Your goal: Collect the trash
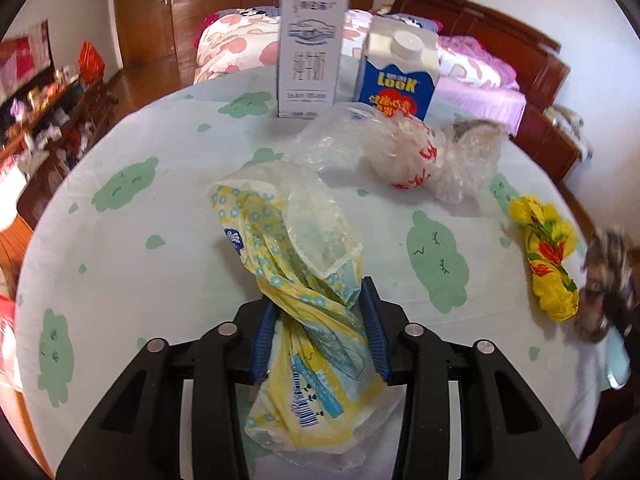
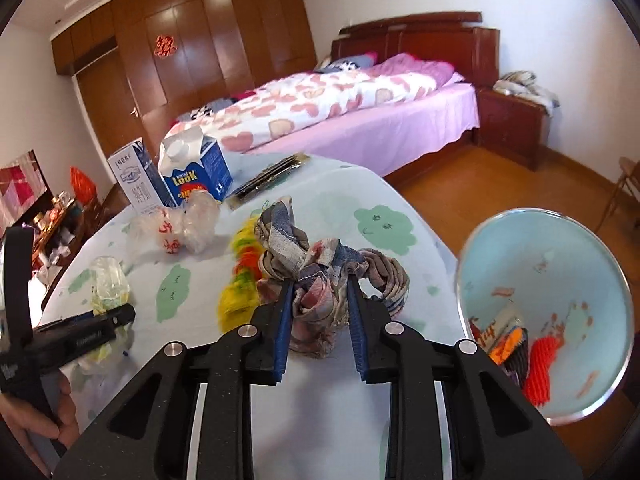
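My left gripper (image 1: 320,300) is shut on a crumpled yellow-and-blue plastic wrapper (image 1: 288,232) over the near part of the round table (image 1: 160,240). In the right wrist view my right gripper (image 2: 320,284) is shut on a bunched, faded patterned cloth (image 2: 316,264) near the table's right edge. Beside the table stands a light-blue bin (image 2: 560,248) with orange and red scraps at its bottom. A yellow flowered wrapper (image 1: 548,256) lies just left of the cloth. Clear plastic bags with red print (image 1: 412,156) lie farther back.
A white milk carton (image 1: 308,52) and a blue carton (image 1: 396,80) stand upright at the table's far side. A dark flat packet (image 2: 272,180) lies near them. A bed (image 2: 360,120) and a wooden floor (image 2: 480,200) lie beyond. A hand (image 2: 36,420) holds the left gripper.
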`<state>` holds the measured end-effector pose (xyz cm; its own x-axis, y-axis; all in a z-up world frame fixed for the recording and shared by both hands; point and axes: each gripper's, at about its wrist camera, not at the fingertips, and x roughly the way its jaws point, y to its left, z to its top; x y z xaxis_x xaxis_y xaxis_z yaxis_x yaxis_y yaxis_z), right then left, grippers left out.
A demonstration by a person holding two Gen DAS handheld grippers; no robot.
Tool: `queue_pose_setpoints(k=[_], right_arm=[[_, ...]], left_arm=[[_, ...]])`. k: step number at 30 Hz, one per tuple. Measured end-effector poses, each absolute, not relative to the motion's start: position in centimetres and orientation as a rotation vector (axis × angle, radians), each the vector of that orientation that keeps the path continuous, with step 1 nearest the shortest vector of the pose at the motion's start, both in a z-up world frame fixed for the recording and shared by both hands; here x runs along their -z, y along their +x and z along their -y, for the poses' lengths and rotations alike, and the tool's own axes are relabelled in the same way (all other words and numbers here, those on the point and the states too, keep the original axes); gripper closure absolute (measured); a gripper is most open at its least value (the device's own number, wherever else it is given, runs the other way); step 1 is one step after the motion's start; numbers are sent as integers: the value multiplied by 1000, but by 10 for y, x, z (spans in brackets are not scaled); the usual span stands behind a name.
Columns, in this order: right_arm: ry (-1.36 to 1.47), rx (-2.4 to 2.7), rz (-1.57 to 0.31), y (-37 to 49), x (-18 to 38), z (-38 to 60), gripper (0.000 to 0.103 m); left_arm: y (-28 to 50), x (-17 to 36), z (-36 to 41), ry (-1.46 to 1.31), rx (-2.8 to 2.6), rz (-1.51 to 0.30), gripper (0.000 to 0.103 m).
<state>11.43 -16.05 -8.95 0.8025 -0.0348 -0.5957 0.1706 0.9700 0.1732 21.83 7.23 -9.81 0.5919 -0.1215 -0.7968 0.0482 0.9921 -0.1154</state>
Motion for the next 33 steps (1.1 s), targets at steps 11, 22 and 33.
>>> queue_pose_setpoints(k=[11, 22, 33], right_arm=[[170, 161, -655, 92, 89, 168, 76], [161, 113, -689, 73, 99, 164, 76], [142, 150, -677, 58, 89, 162, 76]], left_arm=[[175, 80, -74, 10, 10, -837, 66], [148, 78, -75, 20, 4, -838, 66], [120, 58, -53, 31, 77, -765, 66]])
